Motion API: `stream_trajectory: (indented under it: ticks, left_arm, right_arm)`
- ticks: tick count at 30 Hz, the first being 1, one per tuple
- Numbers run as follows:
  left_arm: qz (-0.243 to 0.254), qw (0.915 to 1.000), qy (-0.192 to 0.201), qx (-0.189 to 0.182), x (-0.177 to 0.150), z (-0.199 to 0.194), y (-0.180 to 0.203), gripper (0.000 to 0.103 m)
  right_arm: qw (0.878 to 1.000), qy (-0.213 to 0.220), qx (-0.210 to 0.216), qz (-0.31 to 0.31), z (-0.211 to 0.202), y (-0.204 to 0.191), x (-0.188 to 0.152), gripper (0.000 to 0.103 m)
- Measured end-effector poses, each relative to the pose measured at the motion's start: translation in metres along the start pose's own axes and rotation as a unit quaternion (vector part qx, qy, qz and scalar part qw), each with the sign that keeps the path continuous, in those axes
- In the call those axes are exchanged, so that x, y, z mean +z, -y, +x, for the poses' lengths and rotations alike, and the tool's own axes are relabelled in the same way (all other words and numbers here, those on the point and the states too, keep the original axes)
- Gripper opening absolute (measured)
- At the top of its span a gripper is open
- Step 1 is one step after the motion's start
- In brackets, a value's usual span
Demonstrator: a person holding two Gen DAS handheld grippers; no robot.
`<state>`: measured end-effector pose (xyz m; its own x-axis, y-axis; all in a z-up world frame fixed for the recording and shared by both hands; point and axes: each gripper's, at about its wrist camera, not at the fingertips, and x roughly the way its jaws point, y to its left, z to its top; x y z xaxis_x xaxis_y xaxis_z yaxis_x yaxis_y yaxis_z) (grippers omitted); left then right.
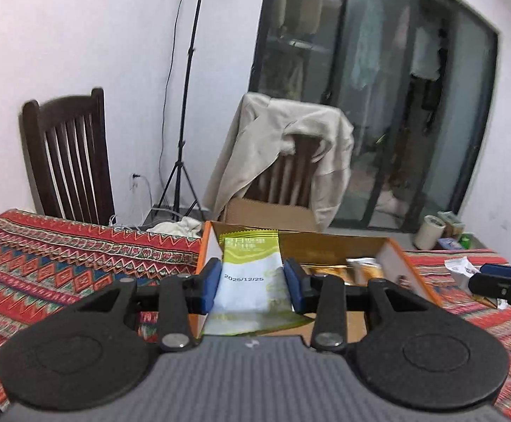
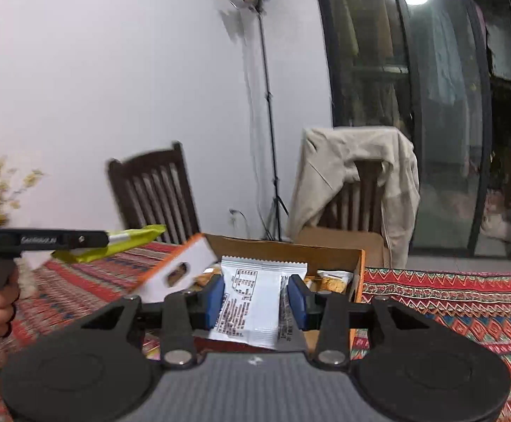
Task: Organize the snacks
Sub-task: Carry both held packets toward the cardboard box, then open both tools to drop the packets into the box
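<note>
From the left wrist, a woven zigzag tablecloth (image 1: 62, 256) covers the table; the left gripper (image 1: 252, 281) pinches a glossy green-white snack packet (image 1: 250, 277) above the open cardboard box (image 1: 392, 263). From the right wrist, the right gripper (image 2: 257, 299) pinches a crinkled white packet (image 2: 255, 299) before the same box (image 2: 283, 249).

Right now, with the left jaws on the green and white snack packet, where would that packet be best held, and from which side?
Much as it is held: across the flat middle of the green and white snack packet, jaws pressing its two long edges, approached from its near end. It is thin and floppy, so a mid-body pinch by the left gripper probably keeps it from folding while over the orange-edged cardboard box.
</note>
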<state>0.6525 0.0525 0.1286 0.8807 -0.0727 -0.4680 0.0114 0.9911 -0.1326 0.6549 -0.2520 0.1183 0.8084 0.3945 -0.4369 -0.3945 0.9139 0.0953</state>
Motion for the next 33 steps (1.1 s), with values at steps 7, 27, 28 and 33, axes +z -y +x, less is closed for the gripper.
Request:
stream_trajectory:
  ticks: [7,27,28,33]
  left_arm:
    - [0.009,0.9994,-0.027,0.020,-0.001,0.089,-0.001,0.040]
    - [0.075,0.9945,-0.065,0.034,-0.005,0.057,-0.001,0.065]
    - [0.078,0.9947,-0.059,0.031,0.000,0.045,-0.001,0.068]
    - [0.098,0.9947,-0.026,0.019,0.015,-0.027,0.004,0.080]
  right_arm:
    - [0.994,-0.079,-0.071,-0.009,0.136,0.024,0.009,0.039]
    - [0.986,-0.131,-0.095,-0.036,0.154,0.025,0.012,0.056]
    - [0.987,-0.124,-0.094,-0.039,0.144,0.026,0.019,0.059]
    - [0.992,-0.083,-0.083,-0.053,0.063,0.011,0.050,0.069]
